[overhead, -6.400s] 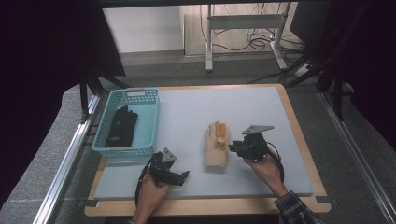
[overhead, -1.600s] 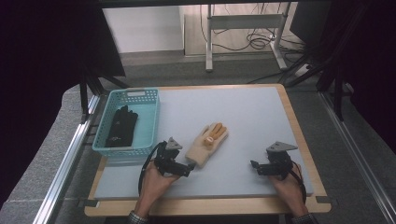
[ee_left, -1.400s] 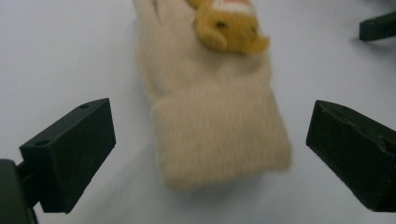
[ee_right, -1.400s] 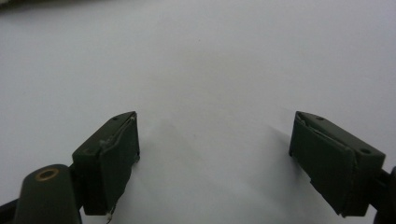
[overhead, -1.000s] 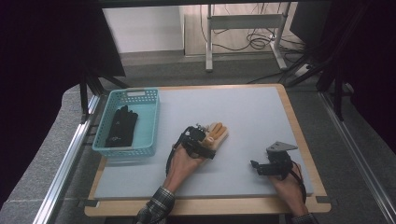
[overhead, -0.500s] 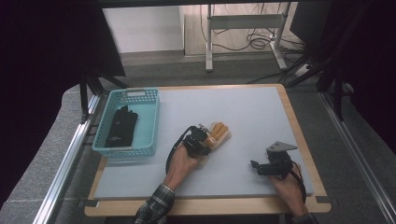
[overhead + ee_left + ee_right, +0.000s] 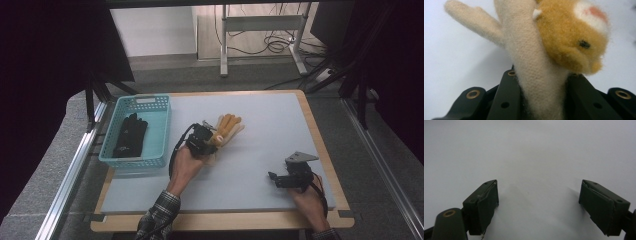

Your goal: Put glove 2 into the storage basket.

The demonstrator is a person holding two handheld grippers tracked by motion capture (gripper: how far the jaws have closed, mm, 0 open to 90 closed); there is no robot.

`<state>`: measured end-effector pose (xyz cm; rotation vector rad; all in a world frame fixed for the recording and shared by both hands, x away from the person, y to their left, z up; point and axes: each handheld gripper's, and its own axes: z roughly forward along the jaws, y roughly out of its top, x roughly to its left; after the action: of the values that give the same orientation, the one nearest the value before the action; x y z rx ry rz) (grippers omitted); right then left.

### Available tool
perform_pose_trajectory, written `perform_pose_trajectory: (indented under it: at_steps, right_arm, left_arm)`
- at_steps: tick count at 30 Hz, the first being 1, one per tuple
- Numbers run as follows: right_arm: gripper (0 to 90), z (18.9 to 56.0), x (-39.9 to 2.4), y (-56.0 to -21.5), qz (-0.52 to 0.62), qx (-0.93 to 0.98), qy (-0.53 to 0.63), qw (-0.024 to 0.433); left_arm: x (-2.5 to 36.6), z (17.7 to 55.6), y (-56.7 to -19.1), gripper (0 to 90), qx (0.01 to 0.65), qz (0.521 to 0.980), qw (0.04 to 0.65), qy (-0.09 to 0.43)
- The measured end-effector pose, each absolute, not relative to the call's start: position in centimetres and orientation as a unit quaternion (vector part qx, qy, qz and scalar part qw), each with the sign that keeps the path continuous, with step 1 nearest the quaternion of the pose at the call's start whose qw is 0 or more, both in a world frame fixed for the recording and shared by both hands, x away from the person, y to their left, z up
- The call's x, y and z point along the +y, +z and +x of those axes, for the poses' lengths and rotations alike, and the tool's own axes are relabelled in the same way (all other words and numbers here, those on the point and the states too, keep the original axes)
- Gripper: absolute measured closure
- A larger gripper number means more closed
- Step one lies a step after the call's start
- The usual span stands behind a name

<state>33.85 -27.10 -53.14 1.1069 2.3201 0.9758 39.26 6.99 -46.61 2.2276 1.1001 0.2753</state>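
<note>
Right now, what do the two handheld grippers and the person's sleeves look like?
Both are black. The left gripper trails a black cable; the right gripper carries a grey three-cornered plate on top. Their jaws are flat black blocks with brass-ringed holes. The left sleeve is dark plaid.

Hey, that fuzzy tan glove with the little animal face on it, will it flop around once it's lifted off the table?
Probably floppy: the glove is soft fleece, bunched between the left gripper's jaws. Likely light, and its fuzzy surface should resist slipping. Its free fingers would probably dangle.
</note>
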Motion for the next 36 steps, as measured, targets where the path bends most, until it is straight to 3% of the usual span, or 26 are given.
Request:
perform_pose_trajectory:
  at_steps: [12,28,36]
  right_arm:
    - [15.5,33.8,-27.1,-53.1,0.396,0.827,0.349,0.194]
    - [15.5,33.8,-27.1,-53.1,0.395,0.827,0.349,0.195]
    - [15.5,33.8,-27.1,-53.1,0.395,0.828,0.348,0.194]
  left_arm:
    - [13.6,40.2,-41.9,75.7,0.481,0.806,0.313,0.144]
    - [23.2,40.2,-40.8,75.1,0.576,0.749,0.266,0.190]
    - [26.3,41.3,-42.5,74.8,0.620,0.733,0.212,0.184]
